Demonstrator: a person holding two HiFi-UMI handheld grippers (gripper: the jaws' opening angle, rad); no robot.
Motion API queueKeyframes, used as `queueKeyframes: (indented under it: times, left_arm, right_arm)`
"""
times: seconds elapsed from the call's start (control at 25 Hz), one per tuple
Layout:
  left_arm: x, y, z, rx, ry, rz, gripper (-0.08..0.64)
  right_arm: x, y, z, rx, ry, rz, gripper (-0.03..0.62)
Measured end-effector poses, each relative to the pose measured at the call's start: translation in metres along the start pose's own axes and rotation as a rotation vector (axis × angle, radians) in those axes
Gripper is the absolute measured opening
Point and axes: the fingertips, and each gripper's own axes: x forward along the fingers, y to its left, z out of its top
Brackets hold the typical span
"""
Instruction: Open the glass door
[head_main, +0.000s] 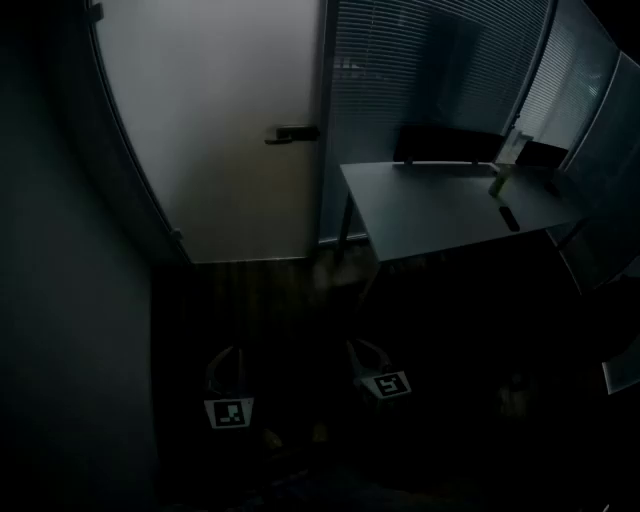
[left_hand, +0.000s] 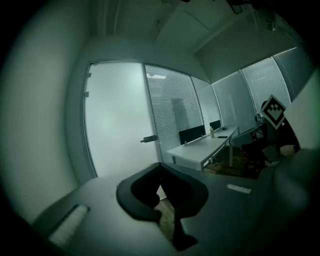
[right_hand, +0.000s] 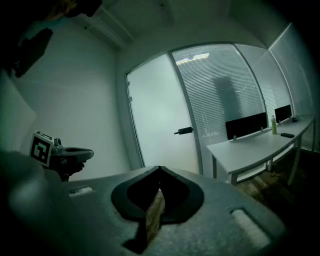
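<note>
The frosted glass door stands closed at the far side of a dark room, its dark lever handle on the right edge. Low in the head view, well short of the door, my left gripper and right gripper hang side by side over the floor. In the left gripper view the left gripper is shut on nothing, with door and handle far ahead. The right gripper also looks shut and empty, facing the handle.
A white desk stands right of the door, with a dark partition screen, a bottle and a small dark object. Blind-covered glass walls run behind it. A plain wall closes the left side.
</note>
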Motion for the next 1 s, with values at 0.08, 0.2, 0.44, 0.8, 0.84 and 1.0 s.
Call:
queueKeyframes:
  times: [0.08,0.2,0.44,0.8,0.84,1.0]
  left_arm:
    - [0.006,-0.003,0.004,-0.002,-0.006,0.001,0.003]
    - [0.014,-0.008,0.005,-0.007,-0.013,0.001,0.003]
    - [0.020,-0.022,0.009,-0.031,-0.010,-0.003,0.003]
    - [0.031,-0.049,0.012,-0.053,-0.016,0.005,0.003]
    - [0.033,-0.050,0.013,-0.052,-0.015,0.004,0.003]
    - [0.049,-0.053,0.012,-0.043,-0.005,-0.003,0.003]
  right_arm:
    - [0.002,-0.004,0.005,0.001,-0.007,0.003,0.002]
    - [0.004,-0.010,0.008,0.016,-0.029,0.010,0.003]
    - [0.002,-0.024,0.014,0.028,-0.056,0.020,0.002]
    - [0.000,-0.035,0.019,0.004,-0.079,0.065,0.002]
    - [0.000,-0.037,0.021,0.004,-0.085,0.068,0.002]
    - [0.009,-0.045,0.024,0.007,-0.089,0.068,0.002]
